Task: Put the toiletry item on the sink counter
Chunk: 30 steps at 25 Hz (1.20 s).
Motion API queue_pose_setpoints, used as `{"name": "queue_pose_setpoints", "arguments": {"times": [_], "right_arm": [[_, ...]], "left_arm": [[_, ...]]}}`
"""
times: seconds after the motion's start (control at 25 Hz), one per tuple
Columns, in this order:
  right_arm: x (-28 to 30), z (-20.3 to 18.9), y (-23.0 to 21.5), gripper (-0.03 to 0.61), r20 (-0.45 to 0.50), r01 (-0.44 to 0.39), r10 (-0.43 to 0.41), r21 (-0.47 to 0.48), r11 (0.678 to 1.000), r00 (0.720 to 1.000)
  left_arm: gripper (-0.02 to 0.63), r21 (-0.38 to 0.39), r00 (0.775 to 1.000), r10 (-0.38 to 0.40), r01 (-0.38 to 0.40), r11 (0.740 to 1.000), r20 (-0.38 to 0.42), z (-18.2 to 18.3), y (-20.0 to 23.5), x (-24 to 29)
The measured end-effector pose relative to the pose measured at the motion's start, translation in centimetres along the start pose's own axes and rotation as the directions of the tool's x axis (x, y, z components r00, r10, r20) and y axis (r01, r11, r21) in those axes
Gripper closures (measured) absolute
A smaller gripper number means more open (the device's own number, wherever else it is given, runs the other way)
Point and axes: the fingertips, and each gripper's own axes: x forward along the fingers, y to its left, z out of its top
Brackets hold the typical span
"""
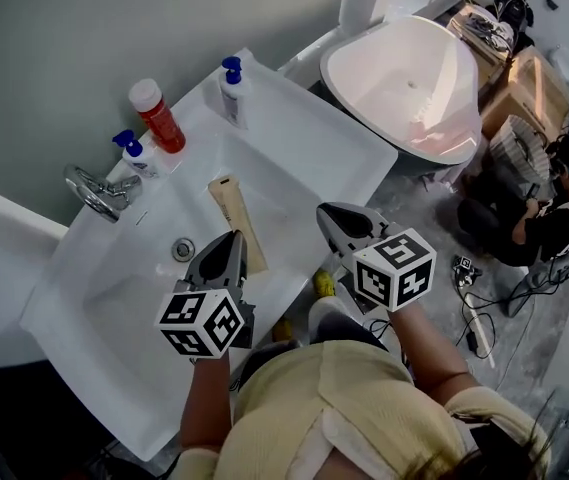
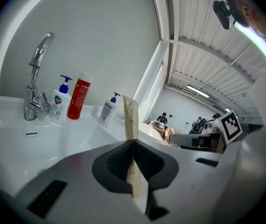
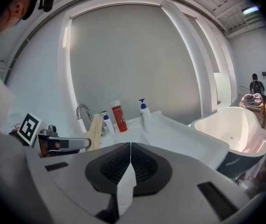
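A flat cream tube (image 1: 236,213) stands out over the white sink basin (image 1: 124,278), and my left gripper (image 1: 232,240) is shut on its near end. In the left gripper view the tube (image 2: 131,118) rises edge-on from between the closed jaws of the left gripper (image 2: 132,143). The right gripper (image 1: 326,214) hovers beside the sink's front right edge. Its jaws in the right gripper view (image 3: 130,146) are shut with nothing between them. That view also shows the tube (image 3: 94,132) at the left. The sink counter (image 1: 304,128) runs along the back and right of the basin.
On the counter's back edge stand a red bottle (image 1: 159,116), a small blue-pump bottle (image 1: 136,155) and a white pump bottle (image 1: 234,90). A chrome faucet (image 1: 94,190) is at the left, the drain (image 1: 183,249) below it. A bathtub (image 1: 404,83) and a seated person (image 1: 549,233) are at the right.
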Motion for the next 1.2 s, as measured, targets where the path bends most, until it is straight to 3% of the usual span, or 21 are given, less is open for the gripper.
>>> {"name": "queue_pose_setpoints", "arguments": {"times": [0.68, 1.2], "right_arm": [[4.6, 3.4, -8.0, 0.552, -0.036, -0.110, 0.109, -0.028, 0.994, 0.993], [7.0, 3.6, -11.9, 0.552, -0.082, -0.153, 0.151, -0.009, 0.988, 0.985]], "left_arm": [[0.572, 0.012, 0.998, 0.043, -0.042, 0.999, -0.047, 1.2, -1.6, 11.5], [0.572, -0.033, 0.994, 0.044, -0.047, 0.998, -0.099, 1.4, -1.1, 18.4]]}}
